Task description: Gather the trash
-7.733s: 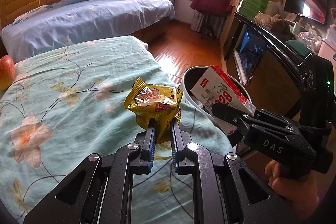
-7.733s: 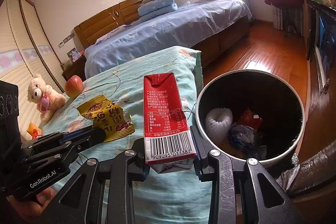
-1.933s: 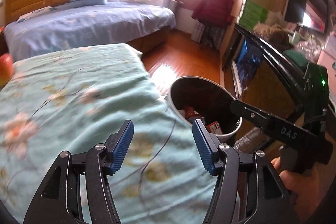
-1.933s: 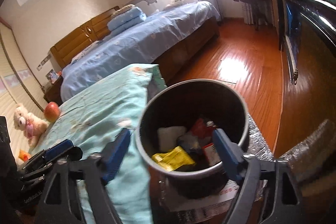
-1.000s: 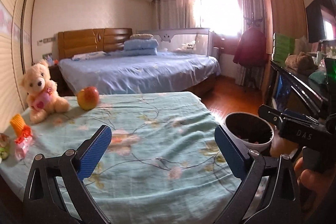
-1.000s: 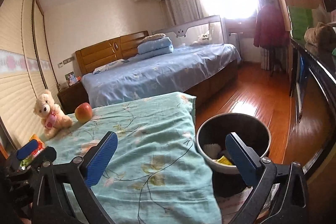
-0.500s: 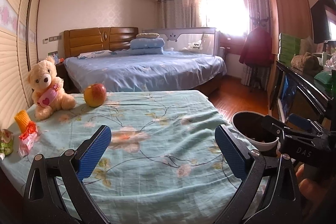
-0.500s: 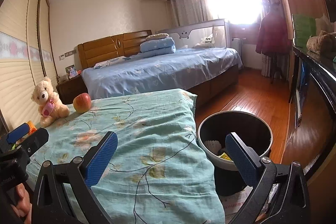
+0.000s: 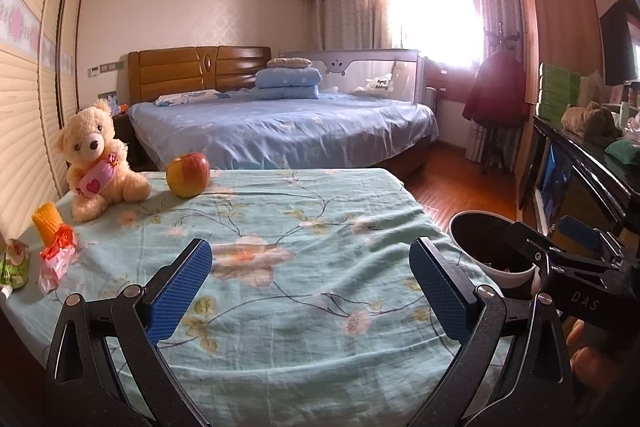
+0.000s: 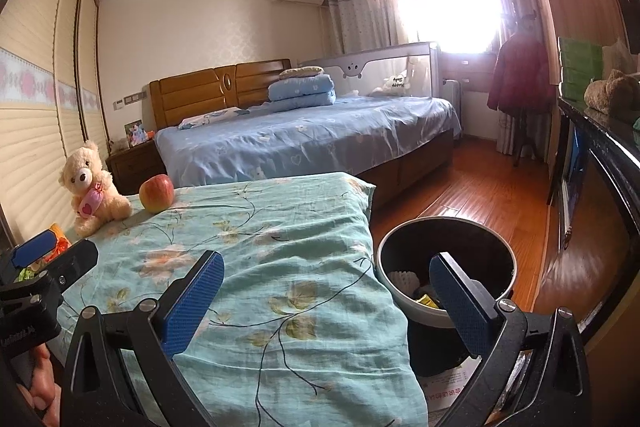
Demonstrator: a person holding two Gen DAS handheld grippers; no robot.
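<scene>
My left gripper [image 9: 310,275] stands open and empty over the floral teal sheet [image 9: 280,227]. My right gripper [image 10: 326,287] is open and empty too, straddling the bed's edge and the round trash bin [image 10: 500,255]. Inside the bin lie a white foam net [image 10: 404,279] and a yellow wrapper [image 10: 428,301]. In the left wrist view the bin [image 9: 472,227] sits at the right, partly behind the right gripper [image 9: 576,251]. The left gripper [image 10: 40,259] shows at the left edge of the right wrist view. A red wrapper [image 9: 56,261], an orange item [image 9: 47,223] and a green packet [image 9: 14,267] lie at the bed's left edge.
A teddy bear [image 9: 96,163] and an apple [image 9: 188,174] rest at the far left of the teal bed. A blue bed [image 9: 280,127] stands behind. Wooden floor [image 10: 480,195] runs to the right, with a dark cabinet [image 10: 600,187] along the right wall. A paper [image 10: 452,387] lies under the bin.
The yellow wrapper and the red carton, held earlier, are released into the bin. Both grippers have opened wide and pulled back, so both views now take in the whole bed.
</scene>
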